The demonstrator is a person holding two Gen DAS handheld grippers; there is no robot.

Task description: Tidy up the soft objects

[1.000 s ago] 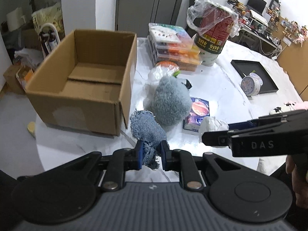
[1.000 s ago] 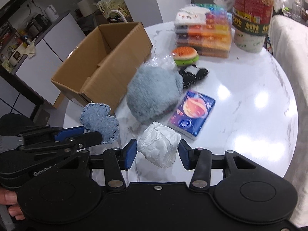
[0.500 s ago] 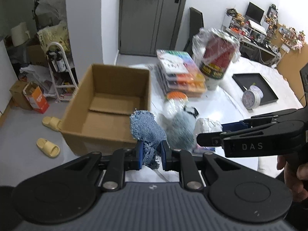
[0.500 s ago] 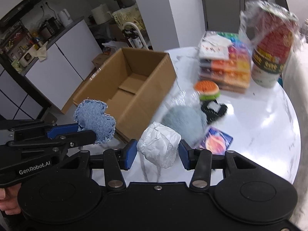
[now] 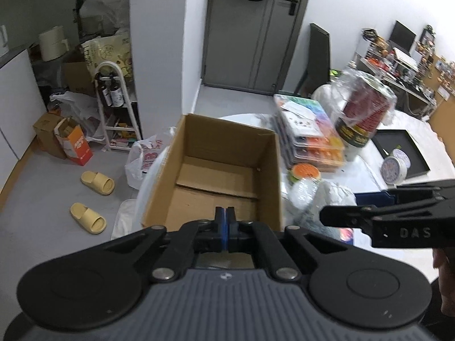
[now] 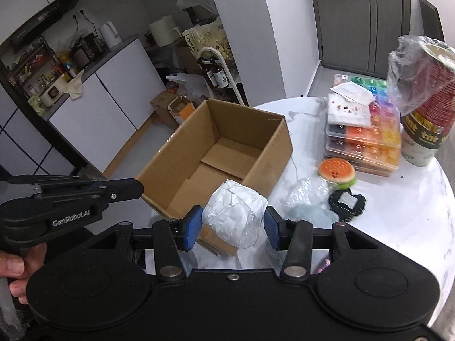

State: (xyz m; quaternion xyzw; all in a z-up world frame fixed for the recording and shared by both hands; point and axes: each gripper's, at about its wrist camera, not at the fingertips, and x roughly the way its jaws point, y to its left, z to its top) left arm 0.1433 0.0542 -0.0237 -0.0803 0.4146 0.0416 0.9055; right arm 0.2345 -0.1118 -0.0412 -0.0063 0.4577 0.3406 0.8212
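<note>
At the centre of the left wrist view, one open cardboard box (image 5: 224,170) sits on the white table (image 6: 398,221), its two bottom flaps bare. Low in the frame, the left gripper (image 5: 226,221) has its two blue pads pressed together with nothing between them. At the right edge the right gripper (image 6: 232,224) reaches in; in its own view its jaws pinch one white crumpled bundle (image 6: 234,216) at lower centre, over the box's near corner. The denim piece is not visible in either view. To the right of the box lie one burger-shaped squishy (image 6: 337,172), one black fabric patch (image 6: 347,204) and a blurred grey plush (image 6: 305,213) under clear plastic. At the upper right stands one stack of colourful flat cases (image 6: 364,139) and one bagged red tub (image 6: 426,108). On the floor at left lie two yellow slippers (image 5: 98,182).
</note>
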